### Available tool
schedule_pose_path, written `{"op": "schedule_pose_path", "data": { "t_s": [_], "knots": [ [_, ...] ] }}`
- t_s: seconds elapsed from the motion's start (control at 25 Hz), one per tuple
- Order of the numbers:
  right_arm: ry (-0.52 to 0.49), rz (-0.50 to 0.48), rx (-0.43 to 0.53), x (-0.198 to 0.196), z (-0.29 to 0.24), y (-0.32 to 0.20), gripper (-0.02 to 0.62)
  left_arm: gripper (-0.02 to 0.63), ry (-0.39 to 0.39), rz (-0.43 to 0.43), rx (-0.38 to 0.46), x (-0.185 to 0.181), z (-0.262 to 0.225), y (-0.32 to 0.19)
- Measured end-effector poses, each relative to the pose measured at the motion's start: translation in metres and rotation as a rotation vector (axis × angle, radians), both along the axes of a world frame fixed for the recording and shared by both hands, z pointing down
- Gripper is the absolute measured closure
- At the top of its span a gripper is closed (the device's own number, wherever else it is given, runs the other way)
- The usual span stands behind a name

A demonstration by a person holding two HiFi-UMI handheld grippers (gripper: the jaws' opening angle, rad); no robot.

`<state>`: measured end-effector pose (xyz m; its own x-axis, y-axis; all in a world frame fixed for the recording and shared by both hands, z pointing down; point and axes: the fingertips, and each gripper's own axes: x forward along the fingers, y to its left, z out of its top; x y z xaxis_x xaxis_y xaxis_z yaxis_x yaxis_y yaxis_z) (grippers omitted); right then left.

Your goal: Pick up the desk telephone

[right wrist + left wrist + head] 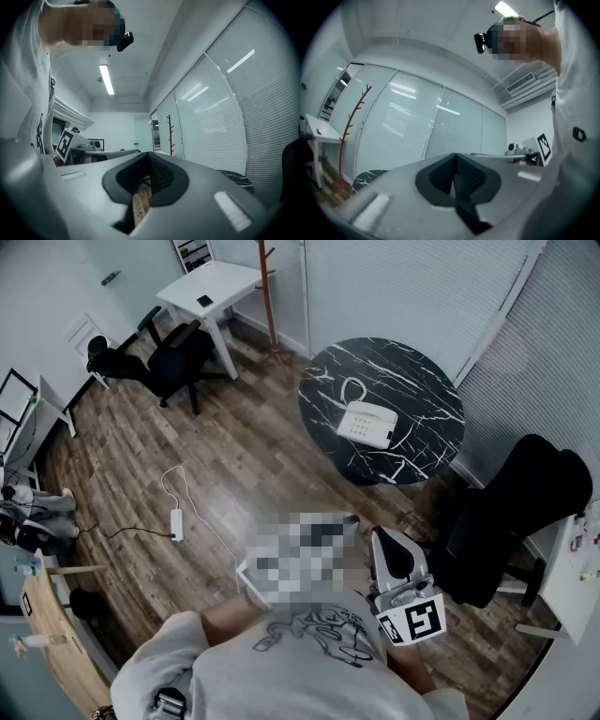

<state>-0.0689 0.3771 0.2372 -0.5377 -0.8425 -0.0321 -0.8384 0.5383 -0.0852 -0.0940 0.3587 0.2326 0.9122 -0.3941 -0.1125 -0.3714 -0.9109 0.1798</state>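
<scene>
The white desk telephone lies with its coiled cord on a round black marble table across the room, far from both grippers. My right gripper is held close to the person's body, level and shut, with nothing between its jaws. In the right gripper view the jaws meet, and the table's edge shows low at right. The left gripper is shut and empty too; in the head view it is mostly hidden behind the mosaic patch. The table's edge shows low at left in the left gripper view.
A black office chair stands right of the table, another by a white desk at the back. A red coat stand stands near the blinds. A power strip with its cable lies on the wood floor.
</scene>
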Motion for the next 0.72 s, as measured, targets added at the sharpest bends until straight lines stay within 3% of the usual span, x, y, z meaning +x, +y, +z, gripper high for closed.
{"op": "schedule_pose_path", "data": {
  "t_s": [0.72],
  "knots": [
    [-0.021,0.011,-0.001,0.039,0.006,-0.003,0.589,0.604,0.000,-0.013,-0.025,0.037,0.006,-0.004]
  ]
}}
